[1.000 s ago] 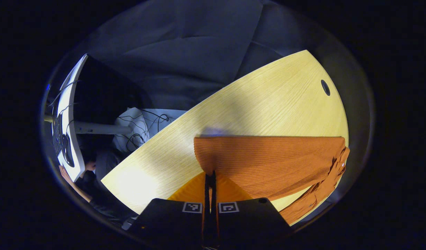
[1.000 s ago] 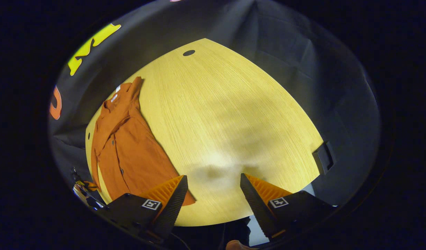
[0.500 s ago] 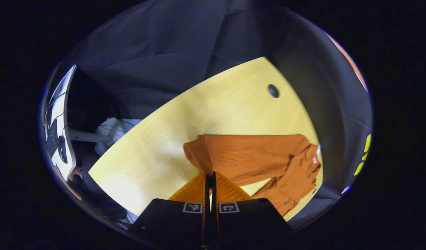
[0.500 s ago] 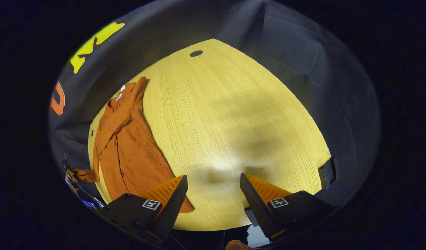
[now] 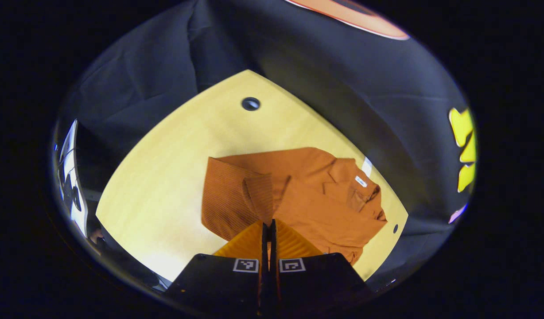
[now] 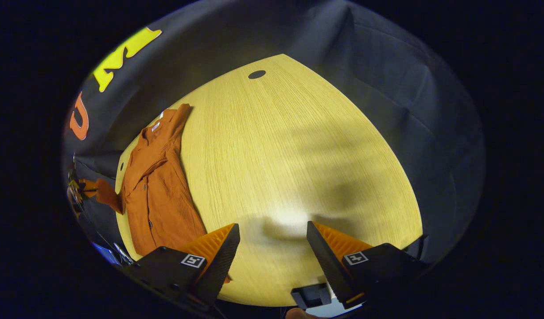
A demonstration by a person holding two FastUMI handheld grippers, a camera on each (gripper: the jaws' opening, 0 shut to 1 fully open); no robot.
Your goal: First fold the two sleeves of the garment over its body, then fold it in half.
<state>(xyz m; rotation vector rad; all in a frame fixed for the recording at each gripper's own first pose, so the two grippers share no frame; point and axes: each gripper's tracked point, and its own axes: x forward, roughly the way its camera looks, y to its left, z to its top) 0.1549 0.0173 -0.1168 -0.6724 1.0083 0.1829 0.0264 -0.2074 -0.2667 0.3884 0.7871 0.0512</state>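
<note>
The left gripper (image 5: 268,226) pinched the sleeve (image 5: 254,195) tight, the right gripper (image 6: 272,241) stayed open; letting go early could bunch it.

Left gripper view: shirt (image 5: 316,199) lies on the table (image 5: 165,177), directly ahead of the left gripper (image 5: 268,227). Sleeve (image 5: 258,195) rises from the closed fingers (image 5: 247,241), pinched between them, and lies back over the shirt body. Collar (image 5: 356,186) sits ahead and right of the fingers. Cable hole (image 5: 250,103) lies farther ahead, beyond the shirt.

Right gripper view: right gripper (image 6: 272,232), fingers (image 6: 221,250) spread apart, over bare table (image 6: 289,155). Shirt (image 6: 159,195) lies left of the fingers, along the table's left edge. Cable hole (image 6: 256,74) far ahead.
</note>
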